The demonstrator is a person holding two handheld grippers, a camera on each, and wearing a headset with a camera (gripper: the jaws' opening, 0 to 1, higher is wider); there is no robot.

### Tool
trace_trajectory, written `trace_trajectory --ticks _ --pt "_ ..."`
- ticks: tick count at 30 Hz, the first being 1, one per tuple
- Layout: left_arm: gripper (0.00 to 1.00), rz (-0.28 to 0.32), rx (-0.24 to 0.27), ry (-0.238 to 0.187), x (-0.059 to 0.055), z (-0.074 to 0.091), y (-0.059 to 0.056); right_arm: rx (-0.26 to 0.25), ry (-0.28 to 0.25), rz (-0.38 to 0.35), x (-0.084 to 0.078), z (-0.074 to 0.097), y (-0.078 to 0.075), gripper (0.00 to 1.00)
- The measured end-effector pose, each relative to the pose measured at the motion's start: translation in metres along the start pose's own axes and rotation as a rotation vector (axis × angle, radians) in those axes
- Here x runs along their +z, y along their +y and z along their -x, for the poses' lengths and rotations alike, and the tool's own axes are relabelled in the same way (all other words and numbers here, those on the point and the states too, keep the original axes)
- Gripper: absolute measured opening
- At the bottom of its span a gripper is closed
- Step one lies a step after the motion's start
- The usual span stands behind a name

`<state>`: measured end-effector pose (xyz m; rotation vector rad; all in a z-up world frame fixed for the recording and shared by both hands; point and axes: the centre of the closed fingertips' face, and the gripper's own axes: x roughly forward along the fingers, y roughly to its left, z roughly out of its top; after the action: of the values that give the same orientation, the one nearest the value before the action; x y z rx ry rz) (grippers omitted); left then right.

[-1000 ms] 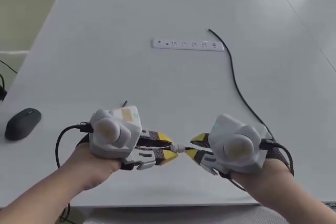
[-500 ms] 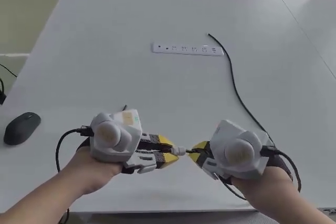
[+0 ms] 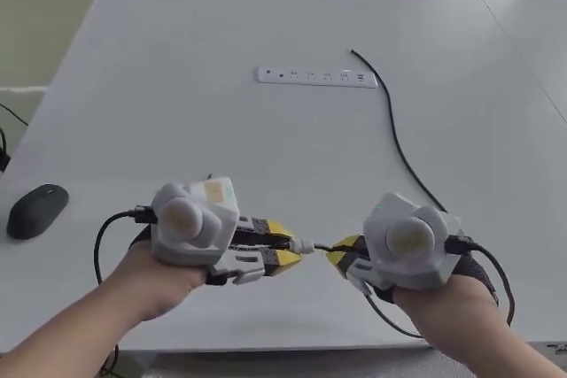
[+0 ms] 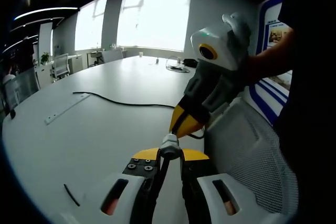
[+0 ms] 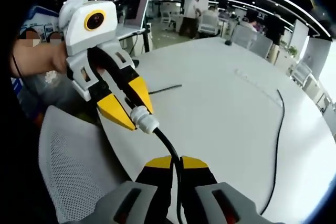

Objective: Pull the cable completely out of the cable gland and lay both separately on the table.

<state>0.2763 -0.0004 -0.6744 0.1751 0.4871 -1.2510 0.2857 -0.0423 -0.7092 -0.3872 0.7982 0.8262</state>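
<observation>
The left gripper (image 3: 287, 249) and the right gripper (image 3: 337, 253) face each other tip to tip, held just above the near edge of the table (image 3: 221, 130). The left jaws are pressed onto the small white cable gland (image 4: 169, 145), pinching it at their yellow tips. The right jaws are closed on the thin black cable (image 5: 167, 142), gripping it a short way from where it leaves the gland.

A short stretch of cable shows between the 2 grippers, running fairly straight from the gland into the right jaws. The cable is not yet out: in the right gripper view it enters the gland's end, and nothing has come free. How much of it sits inside the gland, or sticks out on the far side between the left jaws, I cannot tell.

So the grasp on both parts looks done and the pull seems under way, with most of the task left. What remains, by my reading: draw the 2 grippers apart until the cable slips clear, then set the gland and the cable down apart from each other on the table. There is room for that short of the power strip (image 3: 316, 76) and its black cord (image 3: 399, 143), and to the right of the mouse (image 3: 37, 210).
</observation>
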Motion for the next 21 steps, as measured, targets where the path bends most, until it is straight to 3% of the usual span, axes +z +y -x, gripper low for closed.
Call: trace_trajectory --ticks 11,21 --pt "0.15 0.004 0.004 -0.010 0.001 0.001 -0.002 -0.043 0.035 -0.141 -0.025 0.001 -0.023 0.00" --pt "0.15 0.002 0.001 -0.003 -0.001 0.000 -0.004 -0.078 0.082 -0.272 -0.050 -0.003 -0.035 0.00"
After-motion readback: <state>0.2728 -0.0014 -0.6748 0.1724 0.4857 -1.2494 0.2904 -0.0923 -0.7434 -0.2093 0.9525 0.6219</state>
